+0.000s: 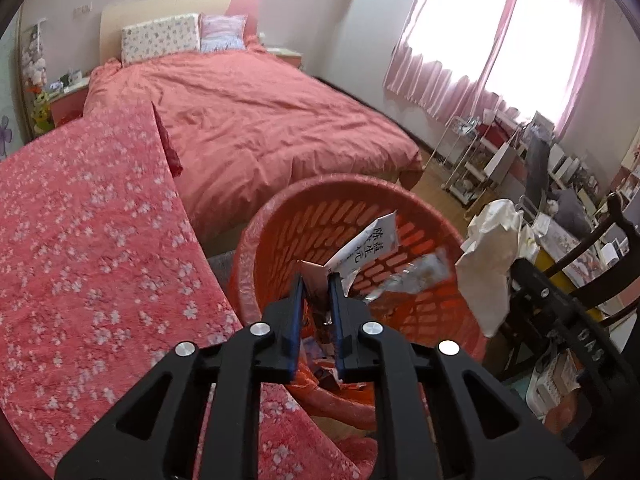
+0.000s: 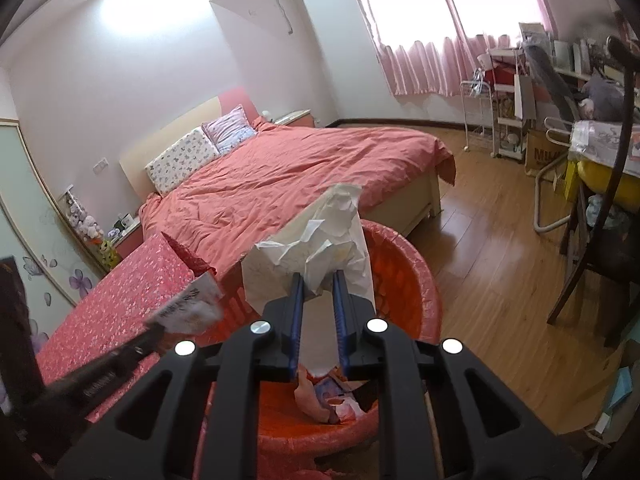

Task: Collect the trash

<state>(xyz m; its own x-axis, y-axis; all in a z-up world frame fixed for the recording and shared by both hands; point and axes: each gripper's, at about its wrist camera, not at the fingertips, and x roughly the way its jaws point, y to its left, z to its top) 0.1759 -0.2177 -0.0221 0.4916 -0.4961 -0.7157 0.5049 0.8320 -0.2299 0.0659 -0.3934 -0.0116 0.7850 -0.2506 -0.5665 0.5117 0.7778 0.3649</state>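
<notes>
Left to right: our left tool (image 1: 318, 280) clamps a printed wrapper (image 1: 370, 246) over the red basket (image 1: 472, 332); our right tool (image 2: 318, 280) clamps crumpled white paper (image 2: 316, 248) above the same basket. We bring both well inside the rim before parting the jaws, so neither piece drifts onto the floor (image 2: 496, 280).

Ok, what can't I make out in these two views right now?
Most of the basket floor: left wrist view, left gripper covers it; right wrist view, right gripper and white paper do.
Silver wrapper: left wrist view, blurred.
Whether the left gripper presses the printed packet: fingertips overlap it; right wrist view blurs it.
</notes>
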